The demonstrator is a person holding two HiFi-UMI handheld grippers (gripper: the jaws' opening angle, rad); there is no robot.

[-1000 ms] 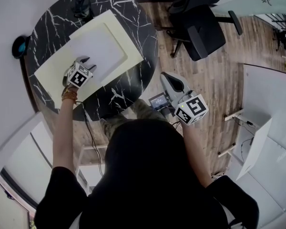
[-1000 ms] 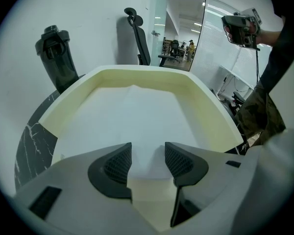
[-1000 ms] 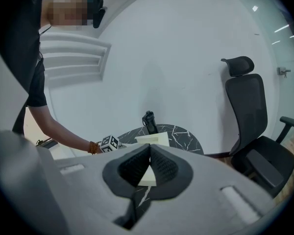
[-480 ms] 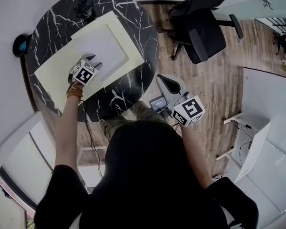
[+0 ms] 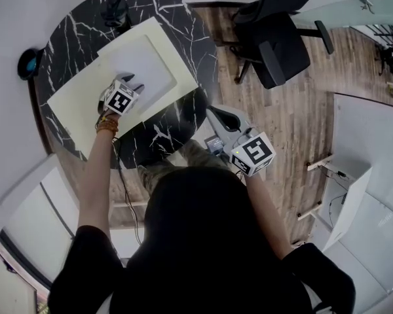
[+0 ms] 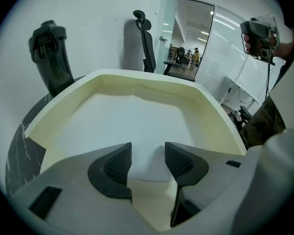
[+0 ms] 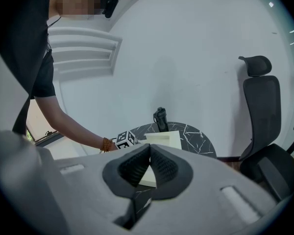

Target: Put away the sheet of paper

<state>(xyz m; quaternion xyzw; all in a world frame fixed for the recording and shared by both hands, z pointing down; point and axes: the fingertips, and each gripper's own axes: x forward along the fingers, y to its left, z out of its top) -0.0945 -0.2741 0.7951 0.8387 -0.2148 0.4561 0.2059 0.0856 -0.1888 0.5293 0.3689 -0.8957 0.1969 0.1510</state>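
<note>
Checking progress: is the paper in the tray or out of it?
In. The paper lies flat on the tray floor, inside its raised rim; the open left gripper is at its near edge.

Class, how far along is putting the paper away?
Done: the sheet of paper lies flat inside the cream tray. In hand: nothing; left tongs open at its near edge, right tongs shut, empty, off the table. Left: perhaps only withdrawing.

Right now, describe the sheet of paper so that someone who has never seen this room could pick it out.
Find the round black marble table. A shallow pale yellow tray lies on it, and the sheet of paper lies flat inside, by the left gripper. It is plain white against yellow walls.
</note>
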